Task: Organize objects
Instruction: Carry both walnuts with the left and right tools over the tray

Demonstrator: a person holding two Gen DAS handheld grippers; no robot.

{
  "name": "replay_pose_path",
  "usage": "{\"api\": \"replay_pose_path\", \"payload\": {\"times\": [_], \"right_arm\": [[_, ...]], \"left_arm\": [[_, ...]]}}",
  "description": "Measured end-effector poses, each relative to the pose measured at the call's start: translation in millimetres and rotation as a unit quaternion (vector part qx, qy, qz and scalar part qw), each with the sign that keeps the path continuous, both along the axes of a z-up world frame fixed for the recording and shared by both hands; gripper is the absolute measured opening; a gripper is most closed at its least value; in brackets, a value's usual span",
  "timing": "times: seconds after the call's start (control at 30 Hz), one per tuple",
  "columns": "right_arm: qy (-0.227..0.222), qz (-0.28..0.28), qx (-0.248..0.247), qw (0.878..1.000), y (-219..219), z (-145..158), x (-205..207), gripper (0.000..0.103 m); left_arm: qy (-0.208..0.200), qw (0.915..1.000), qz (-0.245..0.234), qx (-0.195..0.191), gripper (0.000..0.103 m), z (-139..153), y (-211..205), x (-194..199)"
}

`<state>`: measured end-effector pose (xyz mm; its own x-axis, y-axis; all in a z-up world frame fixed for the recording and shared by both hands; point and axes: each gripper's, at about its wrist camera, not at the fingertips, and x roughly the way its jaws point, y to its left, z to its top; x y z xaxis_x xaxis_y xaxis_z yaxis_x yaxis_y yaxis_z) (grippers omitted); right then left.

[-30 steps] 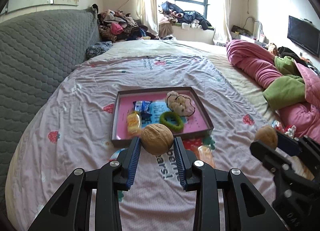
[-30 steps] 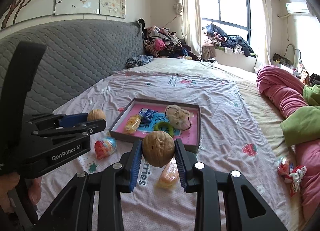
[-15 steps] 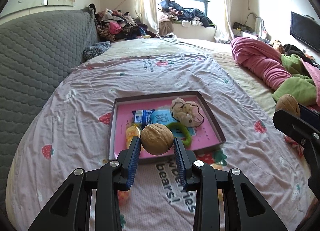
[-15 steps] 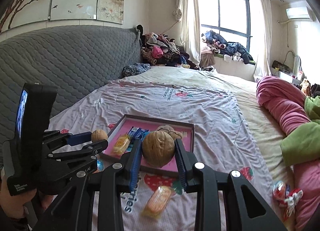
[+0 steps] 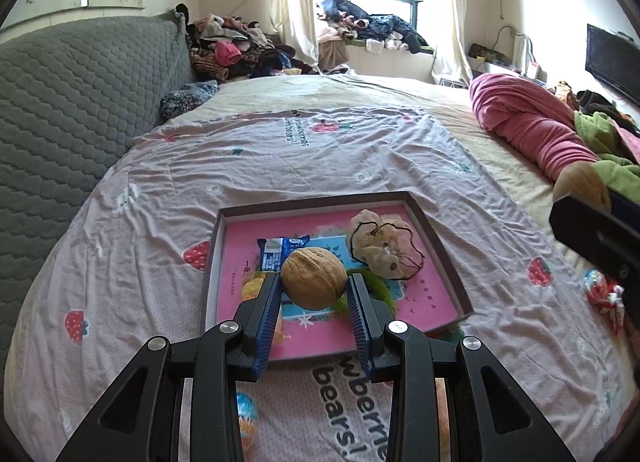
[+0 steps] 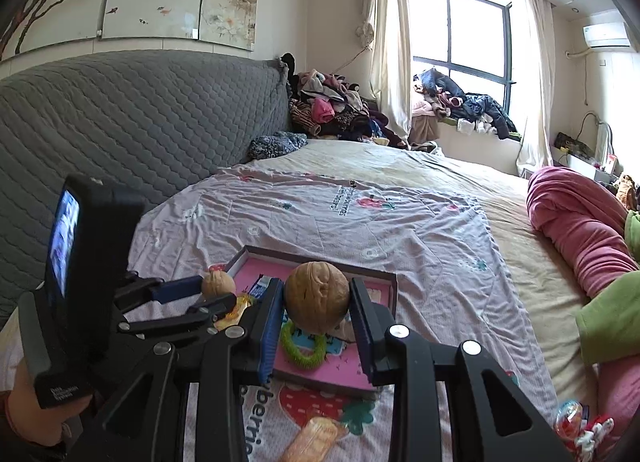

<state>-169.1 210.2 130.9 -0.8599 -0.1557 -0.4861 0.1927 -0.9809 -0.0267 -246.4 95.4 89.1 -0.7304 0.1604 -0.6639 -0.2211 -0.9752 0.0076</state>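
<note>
Left tool (image 5: 314, 294), clenched on a walnut (image 5: 313, 278): the nut sits between the blue pads at the fingertips, its long axis lying crosswise from pad to pad, above the near half of the pink tray (image 5: 432, 229) on the bed (image 5: 280, 165). Right tool (image 6: 316, 312), likewise clamped on a second walnut (image 6: 317, 298): this nut stands with its seam roughly upright and facing the camera, over the tray's near edge. In the tray lie a blue packet (image 5: 276, 252), a beige scrunchie (image 5: 380, 246) and a green ring (image 6: 302, 346).
</note>
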Motion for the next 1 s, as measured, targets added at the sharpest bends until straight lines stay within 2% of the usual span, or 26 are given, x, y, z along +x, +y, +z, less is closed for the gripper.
{"api": "replay_pose_path", "payload": {"times": [0.43, 1.0], "right_arm": [[-0.005, 0.001, 0.004, 1.0, 15, -32, -40, 0.033], [-0.009, 0.015, 0.015, 1.0, 16, -59, -62, 0.033]], "left_arm": [[-0.003, 0.9999, 0.012, -0.001, 0.035, -27, 5, -34], [-0.018, 0.9995, 0.013, -0.02, 0.035, -59, 22, -58]]}}
